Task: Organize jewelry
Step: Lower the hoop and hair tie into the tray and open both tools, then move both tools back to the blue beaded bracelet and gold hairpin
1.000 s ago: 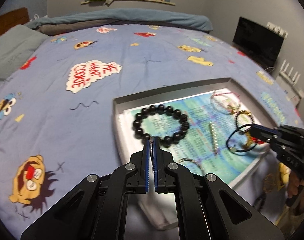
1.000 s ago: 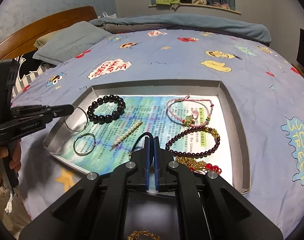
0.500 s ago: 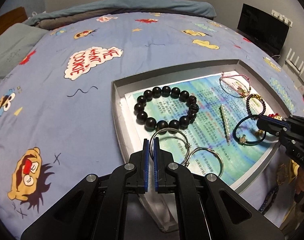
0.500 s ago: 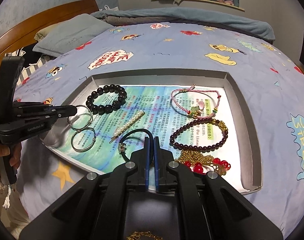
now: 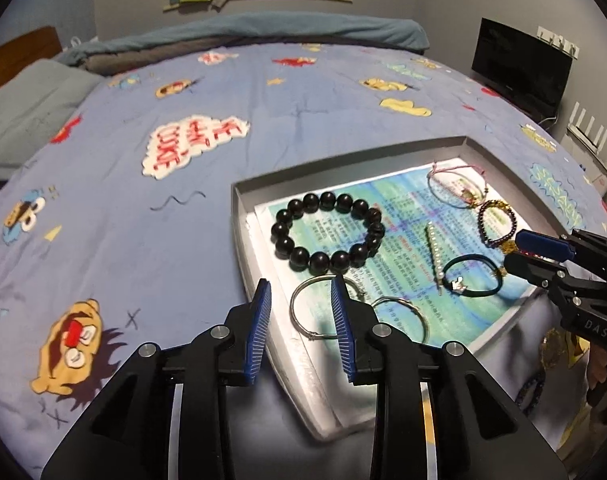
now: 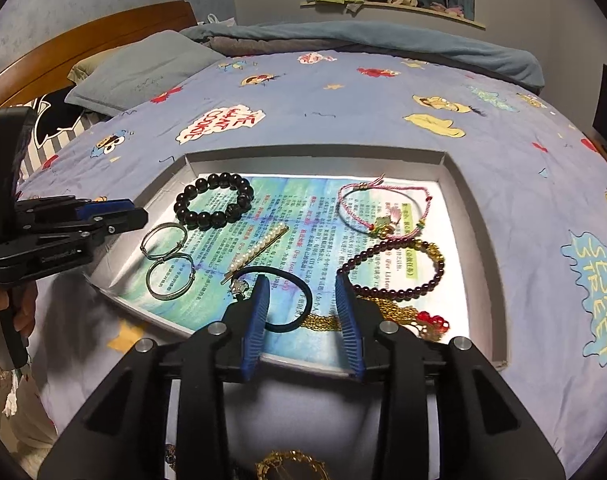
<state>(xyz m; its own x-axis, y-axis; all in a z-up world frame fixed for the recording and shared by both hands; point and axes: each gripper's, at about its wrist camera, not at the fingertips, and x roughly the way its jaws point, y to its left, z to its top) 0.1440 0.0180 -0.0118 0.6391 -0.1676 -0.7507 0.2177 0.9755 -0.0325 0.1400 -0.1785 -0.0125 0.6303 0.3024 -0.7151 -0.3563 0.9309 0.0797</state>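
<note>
Our left gripper [image 5: 301, 316] and right gripper [image 6: 303, 312] are both opening, pads clear of the pieces. The silver bangle [image 5: 323, 308] lies flat at the tray's [image 5: 343, 160] near left corner and the black hair tie [image 6: 279, 300] by its near edge. We judge they were laid there to keep pieces apart.

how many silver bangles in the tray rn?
2. One silver bangle lies just below the black bead bracelet; the other sits nearer the tray's front edge, touching it. None look hidden.

A home bedroom: cartoon-print bedspread [image 6: 383, 120], pillow [image 6: 143, 68], wooden headboard [image 6: 83, 40], cluttered wall shelf [image 6: 391, 4].
</note>
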